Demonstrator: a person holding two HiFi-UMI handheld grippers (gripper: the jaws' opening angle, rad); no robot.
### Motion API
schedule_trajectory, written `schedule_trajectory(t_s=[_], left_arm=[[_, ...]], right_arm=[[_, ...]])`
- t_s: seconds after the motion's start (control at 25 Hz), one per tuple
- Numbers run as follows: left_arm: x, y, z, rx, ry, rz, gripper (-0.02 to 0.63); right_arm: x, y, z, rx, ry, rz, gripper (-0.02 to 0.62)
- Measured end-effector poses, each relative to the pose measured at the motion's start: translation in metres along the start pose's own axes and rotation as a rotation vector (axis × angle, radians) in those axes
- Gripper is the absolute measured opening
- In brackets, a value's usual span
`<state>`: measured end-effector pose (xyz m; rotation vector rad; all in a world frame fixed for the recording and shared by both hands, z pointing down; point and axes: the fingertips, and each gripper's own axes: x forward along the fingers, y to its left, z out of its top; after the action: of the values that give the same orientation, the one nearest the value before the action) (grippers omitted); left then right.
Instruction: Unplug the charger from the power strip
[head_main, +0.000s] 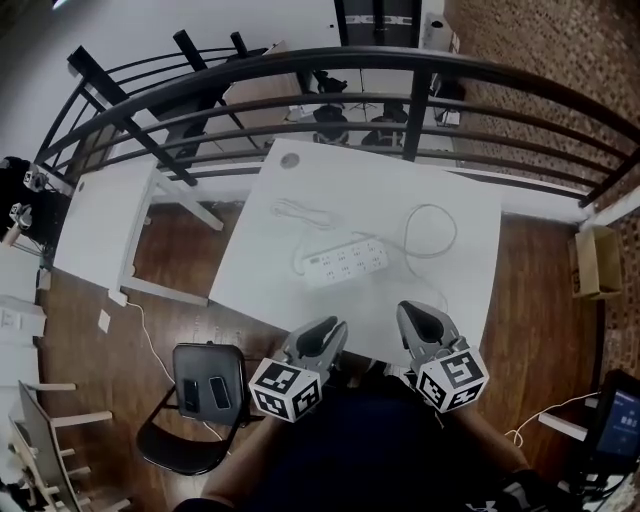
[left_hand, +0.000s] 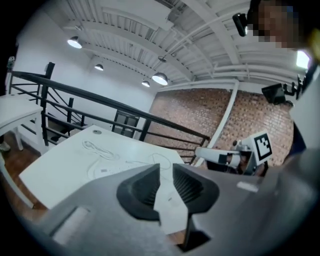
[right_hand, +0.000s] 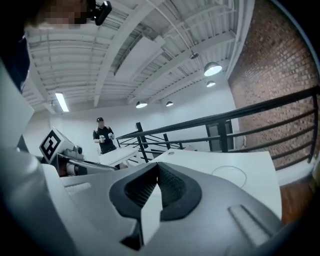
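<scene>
While both grippers hover empty, near side
The power strip lies beyond, lengthwise left-right, nearer the left gripper, jaws slightly parted; right gripper pressed together.

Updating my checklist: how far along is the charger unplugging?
Looks done: the white power strip shows no plug in its sockets, and a thin white charger cable lies apart on the white table. In hand: nothing; left gripper slightly open, right gripper shut, both empty. Left: apparently nothing.
</scene>
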<state>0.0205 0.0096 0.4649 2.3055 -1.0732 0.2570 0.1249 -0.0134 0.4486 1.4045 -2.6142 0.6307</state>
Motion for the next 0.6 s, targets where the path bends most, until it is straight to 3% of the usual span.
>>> schedule_trajectory(t_s=[0.28, 0.4, 0.6], left_arm=[[-0.012, -0.026, 0.036, 0.267, -0.183, -0.094, 0.081], [-0.014, -0.032, 0.041, 0.314, -0.186, -0.131, 0.081], [-0.013, -0.032, 0.045, 0.325, -0.203, -0.164, 0.081]], right_arm=[[-0.009, 0.016, 0.038, -0.060, -0.152, -0.020, 0.011], [-0.011, 0.018, 0.044, -0.051, -0.182, -0.034, 0.011], [-0.016, 0.021, 0.049, -0.065, -0.200, -0.052, 0.011]])
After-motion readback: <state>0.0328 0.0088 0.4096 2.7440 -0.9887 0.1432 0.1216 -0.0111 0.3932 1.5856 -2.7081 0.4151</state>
